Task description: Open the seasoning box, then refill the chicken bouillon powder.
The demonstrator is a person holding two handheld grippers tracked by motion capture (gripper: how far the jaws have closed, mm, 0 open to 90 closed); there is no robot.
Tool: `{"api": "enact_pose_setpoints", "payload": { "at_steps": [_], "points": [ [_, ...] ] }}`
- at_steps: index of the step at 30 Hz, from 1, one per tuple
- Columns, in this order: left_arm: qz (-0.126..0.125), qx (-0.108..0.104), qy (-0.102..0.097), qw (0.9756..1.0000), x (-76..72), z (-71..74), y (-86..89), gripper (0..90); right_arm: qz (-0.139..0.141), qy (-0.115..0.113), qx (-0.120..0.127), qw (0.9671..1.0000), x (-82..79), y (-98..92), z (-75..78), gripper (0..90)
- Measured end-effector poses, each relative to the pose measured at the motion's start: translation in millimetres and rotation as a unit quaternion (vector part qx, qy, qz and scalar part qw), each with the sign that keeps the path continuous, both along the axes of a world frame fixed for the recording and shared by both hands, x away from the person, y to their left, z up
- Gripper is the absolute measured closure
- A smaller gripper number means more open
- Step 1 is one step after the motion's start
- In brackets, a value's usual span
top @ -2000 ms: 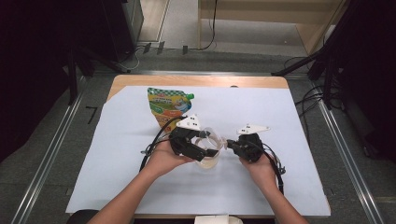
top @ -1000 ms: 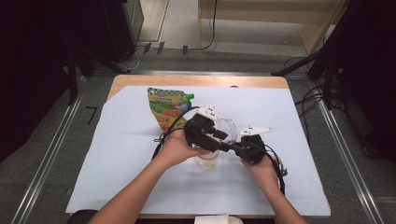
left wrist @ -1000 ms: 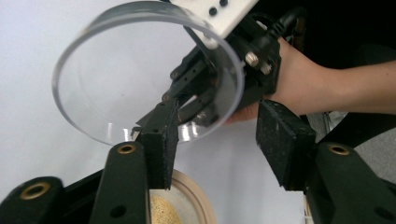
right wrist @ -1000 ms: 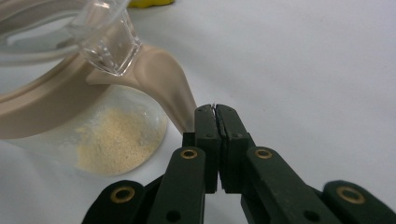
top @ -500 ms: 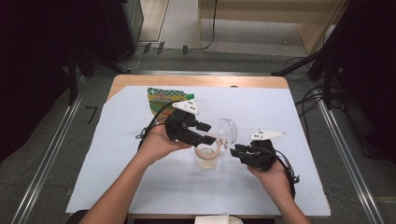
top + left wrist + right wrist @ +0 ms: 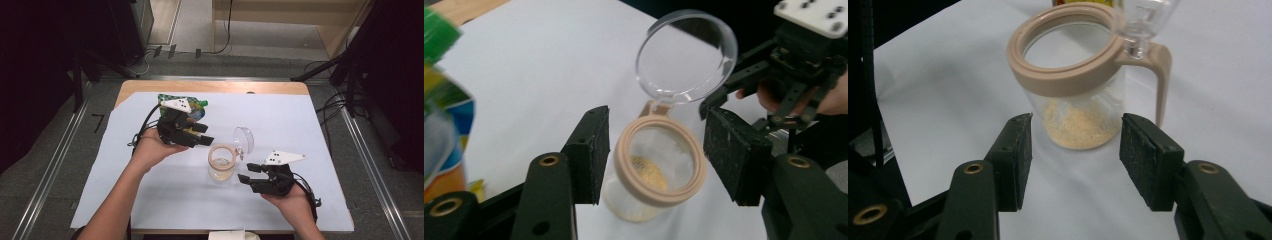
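A small clear jar with a beige rim stands mid-table, some yellowish powder in its bottom. Its clear round lid is hinged up and stands open behind it. My left gripper hovers left of the jar and points at it; its jaws have just been opening and hold nothing. My right gripper sits low at the jar's right front, jaws also just opening, empty. In the left gripper view the jar lies beyond the open left gripper. The jar stands just past my right gripper.
A colourful spouted pouch lies flat behind my left hand, near the far edge of the white sheet that covers the wooden table. Cables trail from both grippers. A white object sits at the near edge.
The lid has swung up and open. My left gripper has pulled away from the jar to the left. My right gripper has let go of the jar and drawn back toward the near right.
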State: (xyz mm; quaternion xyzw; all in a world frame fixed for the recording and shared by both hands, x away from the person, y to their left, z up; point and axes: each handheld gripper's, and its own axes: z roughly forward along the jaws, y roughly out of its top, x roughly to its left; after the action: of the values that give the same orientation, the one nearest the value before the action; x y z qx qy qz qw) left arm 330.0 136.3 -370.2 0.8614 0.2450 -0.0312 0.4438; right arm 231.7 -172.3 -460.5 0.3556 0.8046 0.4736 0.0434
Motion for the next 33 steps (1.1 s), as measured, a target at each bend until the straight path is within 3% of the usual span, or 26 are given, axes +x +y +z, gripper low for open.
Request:
{"api": "enact_pose_setpoints", "payload": {
  "at_steps": [3, 4, 11, 22, 33],
  "points": [
    [0.007, -0.010, 0.011, 0.9999, 4.5, -0.2, 7.9, 41.7, 0.008, -0.010, -0.002, 0.9999, -2.8, 3.1, 0.0, 48.1],
    [0.011, -0.015, 0.017, 0.9997, 6.8, 0.2, 13.3, 41.6, 0.019, -0.023, -0.007, 0.9995, -4.0, 6.6, 0.0, 48.1],
    [0.028, -0.007, 0.009, 0.9996, 7.7, 1.9, 28.2, 40.0, 0.029, -0.010, -0.014, 0.9994, -3.1, 12.3, -1.0, 48.1],
    [0.055, 0.000, -0.006, 0.9985, 10.7, 4.4, 56.2, 36.5, 0.052, -0.013, -0.021, 0.9983, -5.3, 22.5, -1.4, 48.1],
    [0.086, -0.004, 0.000, 0.9963, 18.2, 2.3, 84.0, 36.1, 0.068, -0.016, -0.022, 0.9973, -8.4, 28.1, -1.3, 48.2]
  ]
}}
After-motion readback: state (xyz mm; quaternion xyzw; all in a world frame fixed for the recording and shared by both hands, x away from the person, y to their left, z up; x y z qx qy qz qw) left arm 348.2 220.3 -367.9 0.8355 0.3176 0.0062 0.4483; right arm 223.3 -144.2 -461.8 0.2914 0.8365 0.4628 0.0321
